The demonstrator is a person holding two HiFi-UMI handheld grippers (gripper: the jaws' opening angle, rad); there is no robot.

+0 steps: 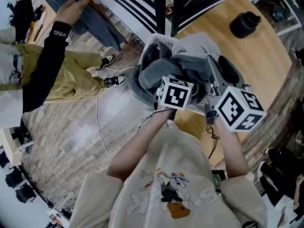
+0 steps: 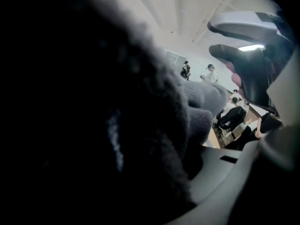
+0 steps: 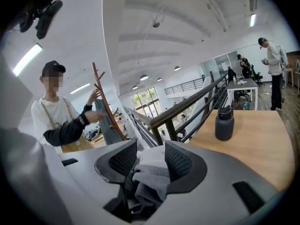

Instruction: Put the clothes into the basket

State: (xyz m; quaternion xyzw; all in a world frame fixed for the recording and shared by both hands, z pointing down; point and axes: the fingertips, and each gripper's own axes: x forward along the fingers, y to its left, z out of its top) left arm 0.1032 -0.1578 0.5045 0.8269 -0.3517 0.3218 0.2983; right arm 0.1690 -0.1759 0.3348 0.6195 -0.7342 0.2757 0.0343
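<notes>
Clothes point(image 1: 164, 72): soft grey fleecy heap

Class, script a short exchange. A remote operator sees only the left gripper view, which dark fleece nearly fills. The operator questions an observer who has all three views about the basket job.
Operator: Dark fleece smothers my view. Where is my gripper?
Observer: The head view shows the left hand-held gripper over the basket, which is piled with grey clothes.
Operator: And the other one?
Observer: In its own view, the right hand-held gripper has a grey cloth pinched between its pads.
Operator: Anything else on the table?
Observer: A dark bottle stands upright on the wooden table, apart from the basket.
</notes>
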